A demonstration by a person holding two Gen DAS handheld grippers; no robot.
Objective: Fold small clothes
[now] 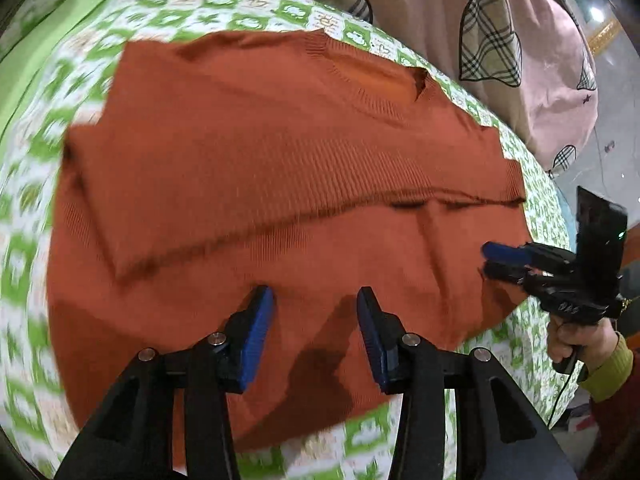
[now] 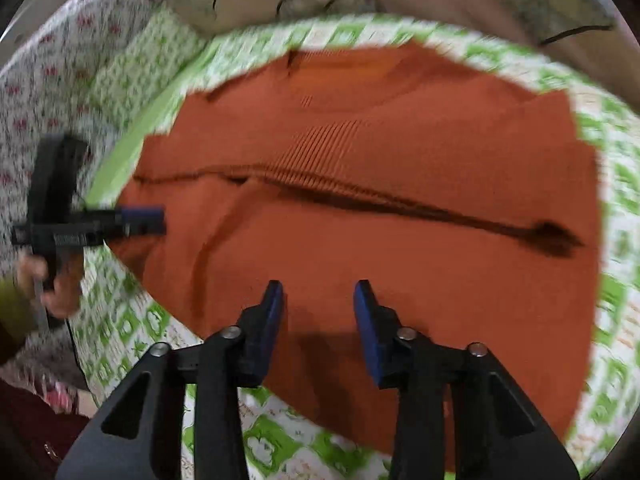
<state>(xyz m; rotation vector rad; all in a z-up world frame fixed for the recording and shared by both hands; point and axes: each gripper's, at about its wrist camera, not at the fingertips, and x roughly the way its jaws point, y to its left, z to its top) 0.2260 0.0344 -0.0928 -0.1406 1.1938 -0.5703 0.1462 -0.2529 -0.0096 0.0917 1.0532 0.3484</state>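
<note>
Left wrist view shows your left gripper (image 1: 316,300) hovering above the near half of the orange sweater (image 1: 256,168), its blue-padded jaws standing apart with nothing between them. That sweater lies flat on the green-and-white checked cloth (image 1: 168,12), collar (image 1: 360,76) at the far side, and a sleeve (image 1: 300,184) is folded across the body, its edge running side to side. Your right gripper (image 1: 492,260) reaches in from the right edge of the sweater; from this side its two fingers look nearly together, though whether they pinch fabric cannot be told. Right wrist view is blurred, yet your right gripper (image 2: 318,296) there has a clear gap between its pads over the sweater's near hem. A pink quilt (image 1: 500,40) with plaid shapes lies beyond the cloth.
</note>
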